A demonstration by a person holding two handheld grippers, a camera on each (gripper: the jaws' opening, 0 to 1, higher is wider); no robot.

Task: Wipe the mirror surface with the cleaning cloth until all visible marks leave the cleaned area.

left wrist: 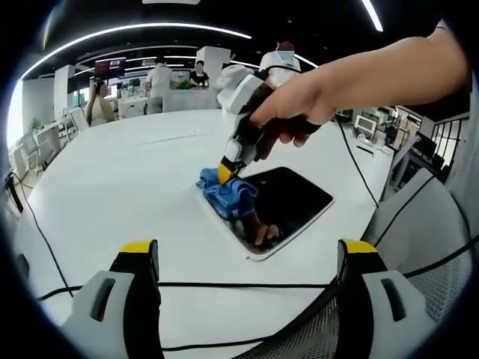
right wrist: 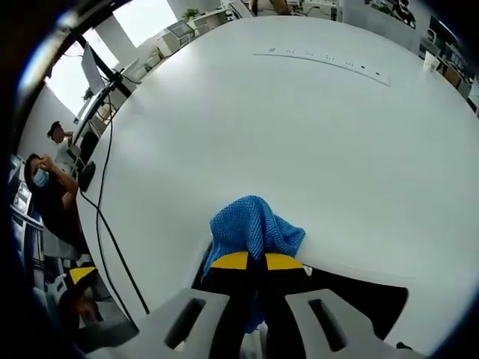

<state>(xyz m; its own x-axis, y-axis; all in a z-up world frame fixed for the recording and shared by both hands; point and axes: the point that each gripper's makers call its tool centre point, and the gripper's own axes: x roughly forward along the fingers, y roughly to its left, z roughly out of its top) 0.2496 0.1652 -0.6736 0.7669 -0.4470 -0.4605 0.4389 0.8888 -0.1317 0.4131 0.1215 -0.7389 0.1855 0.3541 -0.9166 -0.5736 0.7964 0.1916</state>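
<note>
A large white table (left wrist: 112, 187) curves away into an open office. Lying flat on it, toward the near right side in the left gripper view, is a mirror (left wrist: 288, 202): a dark rectangular glass panel with a thin white edge.

The right gripper (left wrist: 224, 170) reaches down from the right, held in a person's hand (left wrist: 314, 101). Its yellow-tipped jaws are pressed together, pinching a blue cloth (left wrist: 228, 196) bunched up at the mirror's left end. In the right gripper view, the cloth (right wrist: 251, 228) bulges out past the closed jaws and lies over the mirror's edge, with the dark glass (right wrist: 359, 295) at the near right.

The left gripper (left wrist: 247, 258) hangs back over the near part of the table, jaws spread wide, holding nothing. Black cables (left wrist: 224, 285) trail across the table in front of it.

The cloth looks soft, light and floppy, so a firm pinch on a gathered fold, as here, should keep it from slipping free. The mirror is likely stiff, smooth and breakable, and may slide under sideways rubbing. Whether any marks remain on the glass cannot be told.
</note>
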